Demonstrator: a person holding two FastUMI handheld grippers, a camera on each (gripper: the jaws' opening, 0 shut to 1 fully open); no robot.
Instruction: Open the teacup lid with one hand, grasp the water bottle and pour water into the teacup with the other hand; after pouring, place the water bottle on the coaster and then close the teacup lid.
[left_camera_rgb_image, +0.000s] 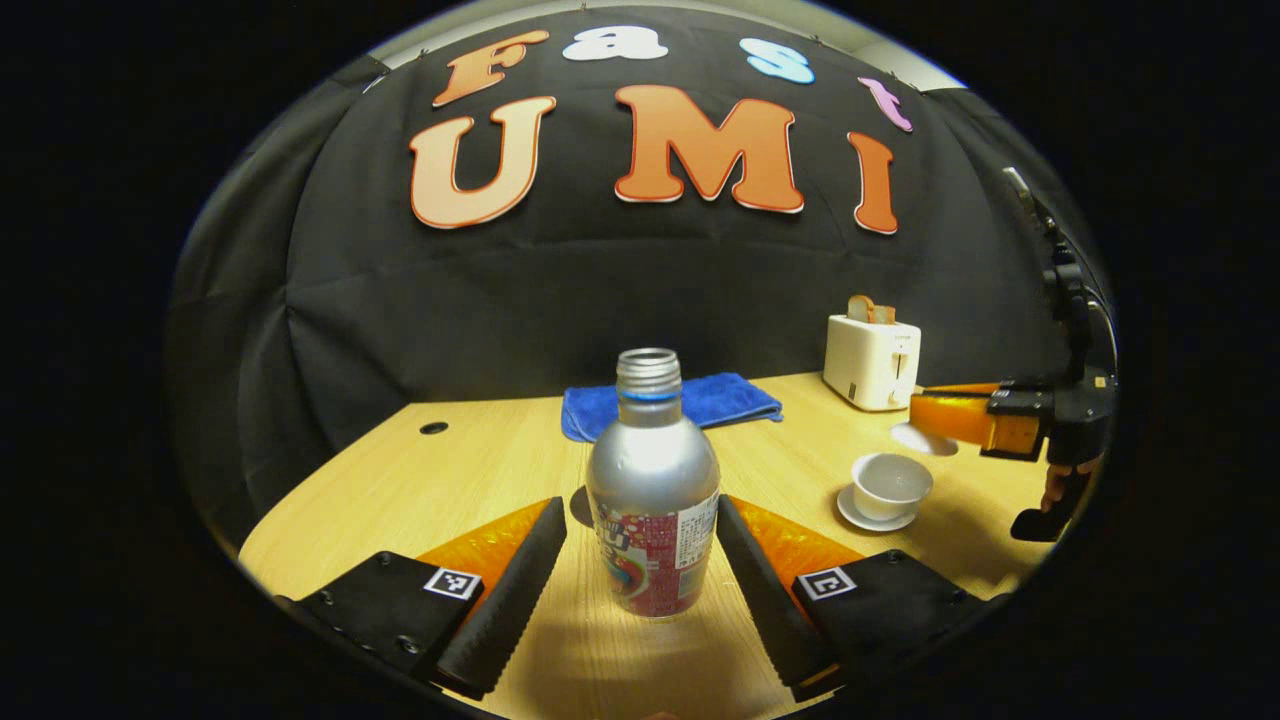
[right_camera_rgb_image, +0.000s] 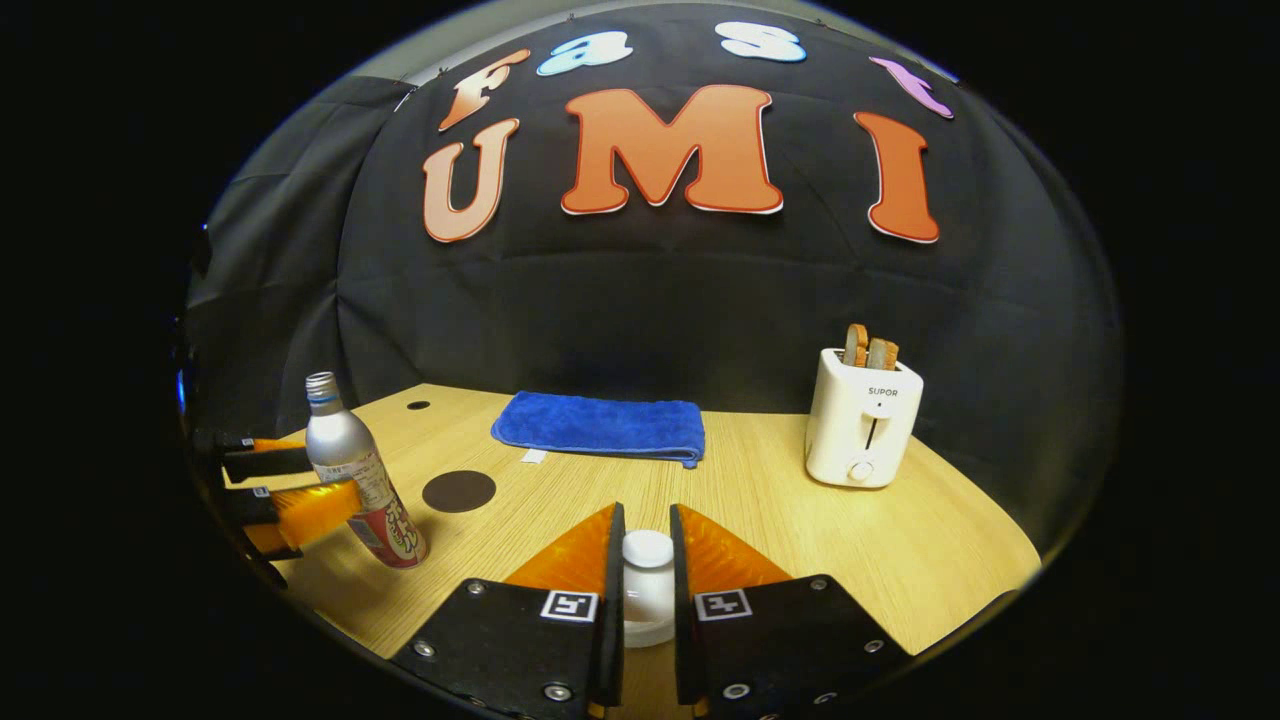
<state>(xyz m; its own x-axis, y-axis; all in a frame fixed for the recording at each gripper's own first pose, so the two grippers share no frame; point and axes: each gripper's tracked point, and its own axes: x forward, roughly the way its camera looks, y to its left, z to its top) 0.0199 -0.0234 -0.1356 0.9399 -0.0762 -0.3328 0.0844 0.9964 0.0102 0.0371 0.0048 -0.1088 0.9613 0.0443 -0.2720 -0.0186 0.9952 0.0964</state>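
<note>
1. Currently the water bottle (left_camera_rgb_image: 652, 490) stands upright between the left gripper (left_camera_rgb_image: 640, 570) fingers, mouth up, uncapped; gaps show on both sides, so the jaws are spread, not gripping.
2. In the right gripper view the bottle sits near the table's (right_camera_rgb_image: 800, 520) left edge, beside the round dark coaster (right_camera_rgb_image: 459, 491).
3. Right gripper (right_camera_rgb_image: 647, 580) is clamped on the teacup lid (right_camera_rgb_image: 647, 585), knob up.
4. Teacup (left_camera_rgb_image: 890, 483) sits uncovered on its saucer (left_camera_rgb_image: 868, 517) toward the right edge, before the toaster (left_camera_rgb_image: 871, 362).
</note>
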